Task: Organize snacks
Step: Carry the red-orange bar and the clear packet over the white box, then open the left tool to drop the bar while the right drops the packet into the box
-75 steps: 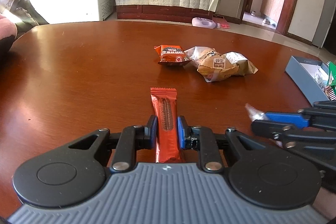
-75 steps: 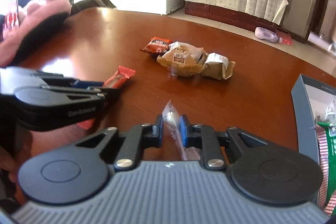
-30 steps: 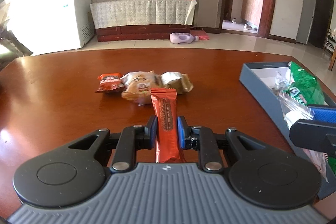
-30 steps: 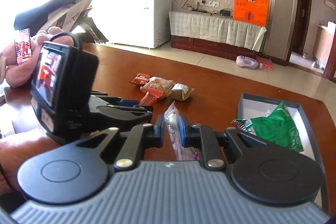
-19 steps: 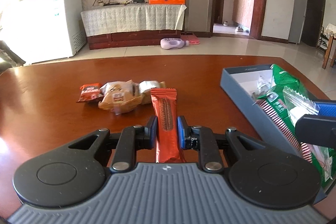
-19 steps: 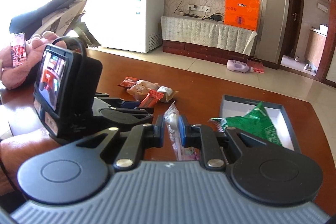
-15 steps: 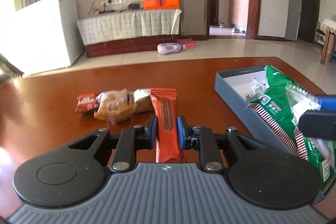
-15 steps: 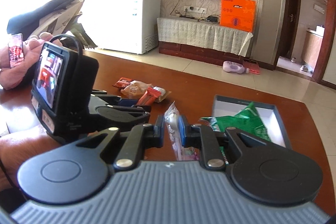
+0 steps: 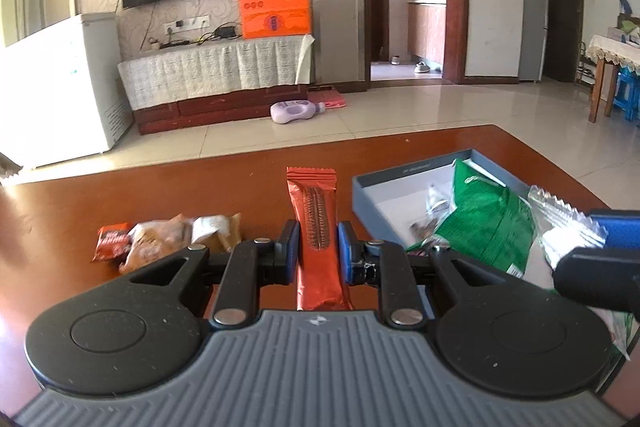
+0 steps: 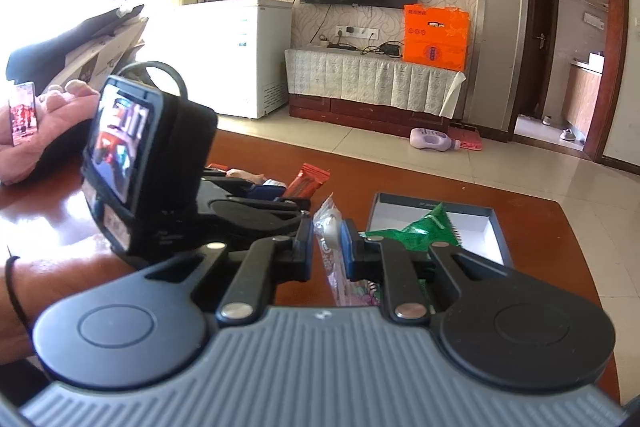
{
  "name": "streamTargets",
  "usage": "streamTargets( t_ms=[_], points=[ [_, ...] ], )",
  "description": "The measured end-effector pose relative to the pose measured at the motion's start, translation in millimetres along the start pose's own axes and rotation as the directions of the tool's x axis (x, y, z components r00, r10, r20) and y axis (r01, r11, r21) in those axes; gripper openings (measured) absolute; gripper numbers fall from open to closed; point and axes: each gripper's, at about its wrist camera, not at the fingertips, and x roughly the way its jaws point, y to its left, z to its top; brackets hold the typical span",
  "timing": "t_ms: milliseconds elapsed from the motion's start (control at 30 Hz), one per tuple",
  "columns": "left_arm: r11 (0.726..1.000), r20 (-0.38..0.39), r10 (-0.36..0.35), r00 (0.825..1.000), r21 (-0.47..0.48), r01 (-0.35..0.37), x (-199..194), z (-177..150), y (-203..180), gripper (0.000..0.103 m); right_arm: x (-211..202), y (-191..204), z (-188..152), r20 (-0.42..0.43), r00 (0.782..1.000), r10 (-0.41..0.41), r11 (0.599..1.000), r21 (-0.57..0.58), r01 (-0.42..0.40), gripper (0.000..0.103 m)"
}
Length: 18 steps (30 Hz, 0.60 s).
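My left gripper is shut on a long orange-red snack bar, held above the brown table just left of the grey box. My right gripper is shut on a clear plastic snack packet, held over the near end of the grey box; the packet also shows at the right of the left wrist view. A green snack bag lies in the box. Three small snack packs lie together on the table to the left.
The left gripper with its camera sits close to the left of the right one. A person's hand with a phone rests at the table's far left. The table edge runs just beyond the box.
Both grippers have lifted off the table and swung right, carrying their snacks to the grey box. The snack pile has slid to the left of the left wrist view.
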Motion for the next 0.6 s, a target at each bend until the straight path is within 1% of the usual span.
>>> streamTargets(
  t_ms=[300,600],
  points=[
    [0.999,-0.004,-0.041,0.999,0.018,0.041,19.6,21.9,-23.2,0.024,-2.1,-16.6,-3.2,0.0,1.0,-0.025,0.999,0.03,0.025,0.018],
    [0.995,-0.023,-0.09,0.996,0.051,0.091,49.4,37.1,-50.4,0.024,-3.9,-34.4,-5.8,-0.003,0.998,-0.063,0.996,0.07,0.063,0.018]
  ],
)
